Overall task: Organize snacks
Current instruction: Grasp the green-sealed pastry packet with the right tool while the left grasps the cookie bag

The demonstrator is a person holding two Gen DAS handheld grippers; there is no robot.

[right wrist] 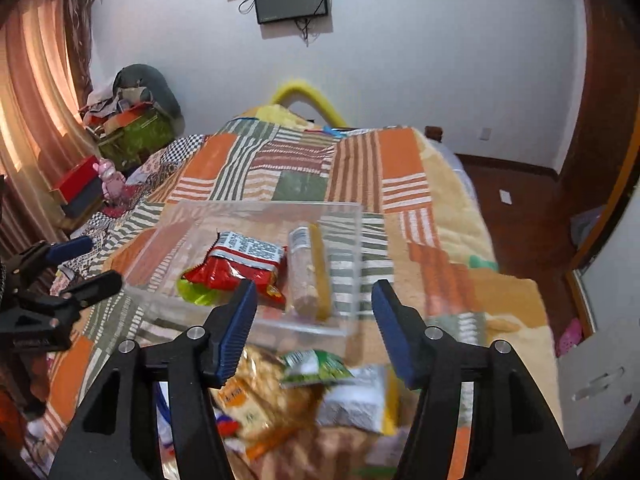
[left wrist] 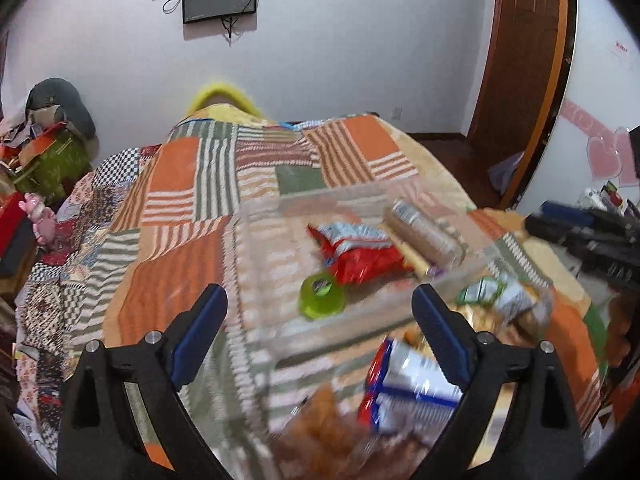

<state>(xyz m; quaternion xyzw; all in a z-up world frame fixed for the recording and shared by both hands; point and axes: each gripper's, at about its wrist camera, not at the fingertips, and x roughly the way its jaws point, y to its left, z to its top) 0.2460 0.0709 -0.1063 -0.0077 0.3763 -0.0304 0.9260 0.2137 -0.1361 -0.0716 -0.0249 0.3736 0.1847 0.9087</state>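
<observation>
Your right claw (right wrist: 314,326), gaping wide and empty, hangs nearest the green packet (right wrist: 314,366) lying crosswise just short of the clear box (right wrist: 344,216).

Soft daylight through the curtain (right wrist: 36,92), heavy fisheye bending, dark vignetted corners, motion blur across foreground snacks (left wrist: 404,396).

Your 2 wrist cameras both look forward and down across the patchwork bed (left wrist: 192,184) toward the far wall, close over the clear bin (left wrist: 280,216). Both share that bin (right wrist: 264,212); your right view sits further right.
</observation>
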